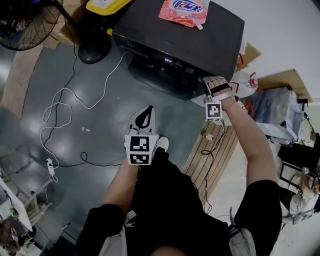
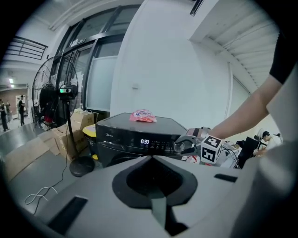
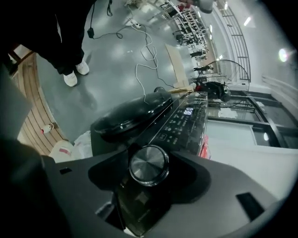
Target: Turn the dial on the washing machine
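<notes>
Two hand-held grippers are in play. The right hand-held gripper [image 1: 218, 87] is held at the front panel of the washing machine [image 1: 165, 30], its jaws spread wide around the dial [image 3: 149, 165] without being pressed on it. The left hand-held gripper [image 1: 144, 119] is kept low over the floor [image 1: 30, 150], jaws together, nothing held.

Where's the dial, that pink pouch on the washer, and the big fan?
dial [image 3: 149, 165], right gripper view, centre of its metal face
pink pouch [image 1: 184, 11], head view, middle of its front
fan [image 2: 52, 93], left gripper view, middle of its cage
</notes>
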The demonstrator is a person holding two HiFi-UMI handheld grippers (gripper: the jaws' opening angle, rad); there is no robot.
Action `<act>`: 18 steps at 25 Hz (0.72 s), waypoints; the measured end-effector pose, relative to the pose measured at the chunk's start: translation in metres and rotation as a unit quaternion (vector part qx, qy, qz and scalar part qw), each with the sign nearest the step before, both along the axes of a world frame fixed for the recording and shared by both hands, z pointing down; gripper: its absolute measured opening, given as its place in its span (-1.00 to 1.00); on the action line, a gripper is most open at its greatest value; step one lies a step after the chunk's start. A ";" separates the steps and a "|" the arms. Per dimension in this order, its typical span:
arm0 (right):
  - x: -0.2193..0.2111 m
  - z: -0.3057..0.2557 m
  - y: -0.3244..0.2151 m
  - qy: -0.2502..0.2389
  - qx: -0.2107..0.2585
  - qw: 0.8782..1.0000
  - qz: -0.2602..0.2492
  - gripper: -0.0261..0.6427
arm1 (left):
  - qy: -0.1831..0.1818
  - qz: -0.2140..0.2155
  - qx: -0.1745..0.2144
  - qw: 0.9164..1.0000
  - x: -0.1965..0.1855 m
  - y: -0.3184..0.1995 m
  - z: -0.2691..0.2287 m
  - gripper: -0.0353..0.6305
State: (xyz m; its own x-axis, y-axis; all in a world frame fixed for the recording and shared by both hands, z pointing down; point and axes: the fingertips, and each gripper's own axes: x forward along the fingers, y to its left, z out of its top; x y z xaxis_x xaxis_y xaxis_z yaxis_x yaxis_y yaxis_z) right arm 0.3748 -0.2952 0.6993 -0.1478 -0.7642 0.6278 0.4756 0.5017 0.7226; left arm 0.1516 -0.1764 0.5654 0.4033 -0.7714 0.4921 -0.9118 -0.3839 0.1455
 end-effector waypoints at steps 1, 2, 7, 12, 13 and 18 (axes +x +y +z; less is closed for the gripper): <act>-0.001 0.000 0.001 -0.006 -0.006 1.000 0.003 -0.10 | -0.001 -0.002 0.000 1.000 -0.001 0.000 0.000 -0.87; -0.003 0.000 0.002 -0.012 -0.011 1.000 0.005 -0.10 | -0.001 -0.004 -0.001 1.000 -0.003 0.000 0.001 -0.87; -0.011 -0.002 0.007 -0.037 -0.020 0.999 0.008 -0.11 | -0.004 -0.014 -0.001 1.000 -0.014 0.002 0.002 -0.87; -0.002 -0.006 -0.001 -0.053 0.026 0.998 0.033 -0.15 | -0.011 -0.015 -0.001 1.000 -0.012 0.004 0.000 -0.87; 0.000 -0.008 -0.004 -0.067 0.043 0.996 0.043 -0.27 | -0.012 -0.015 -0.002 1.000 -0.012 0.004 0.000 -0.87; -0.001 -0.009 -0.007 -0.103 0.073 0.989 0.072 -0.26 | -0.018 -0.017 -0.005 1.000 -0.016 0.006 0.001 -0.87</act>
